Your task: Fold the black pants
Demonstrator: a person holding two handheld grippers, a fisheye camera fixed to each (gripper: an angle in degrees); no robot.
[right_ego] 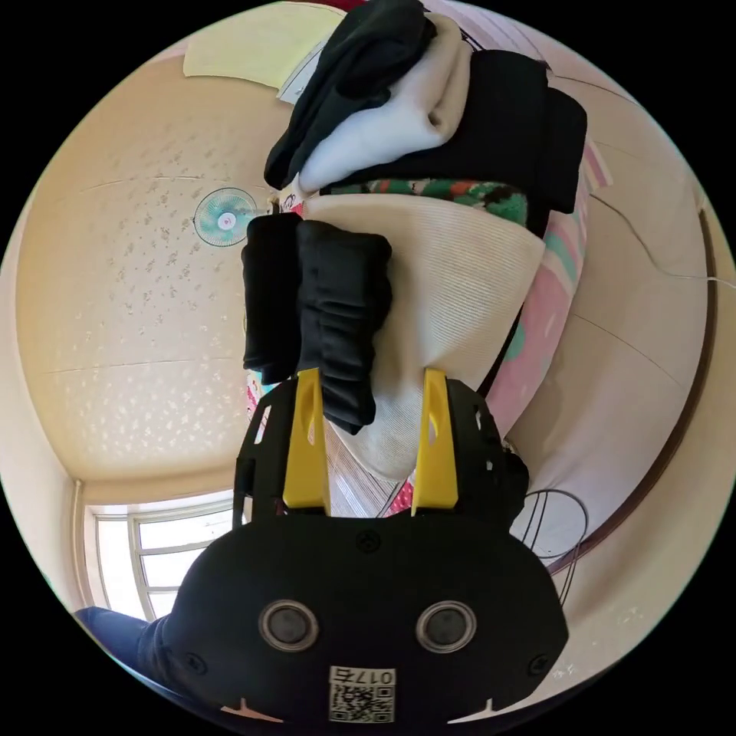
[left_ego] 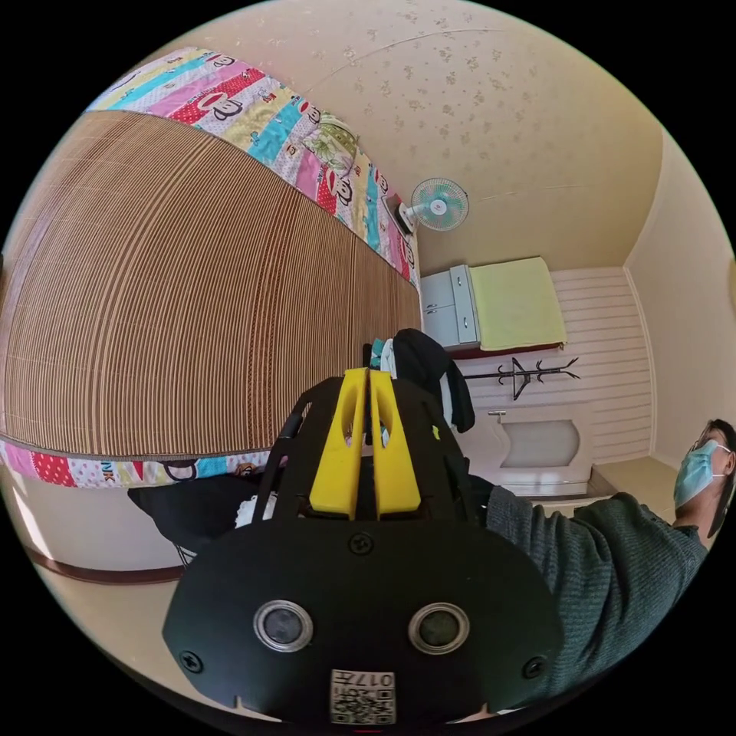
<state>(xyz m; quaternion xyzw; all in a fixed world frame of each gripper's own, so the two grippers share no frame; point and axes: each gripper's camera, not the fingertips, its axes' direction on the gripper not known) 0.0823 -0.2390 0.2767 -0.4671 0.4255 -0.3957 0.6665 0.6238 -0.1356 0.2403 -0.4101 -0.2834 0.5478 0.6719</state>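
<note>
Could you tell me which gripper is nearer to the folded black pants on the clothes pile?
Right. The right gripper is open, right at the folded black pants, whose end hangs between its jaws. The left gripper is shut, well short of the clothes pile.

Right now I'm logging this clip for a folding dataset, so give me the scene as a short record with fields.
left gripper: jaws closed together, nothing seen between them
right gripper: jaws apart, nothing between them pressed
folded black garment: lies just ahead of the right gripper, on a cream knit
clothes pile: black, white and patterned pieces stacked beyond it
bed: woven mat over a cartoon-print sheet
wall fan: mounted on the wall
</note>
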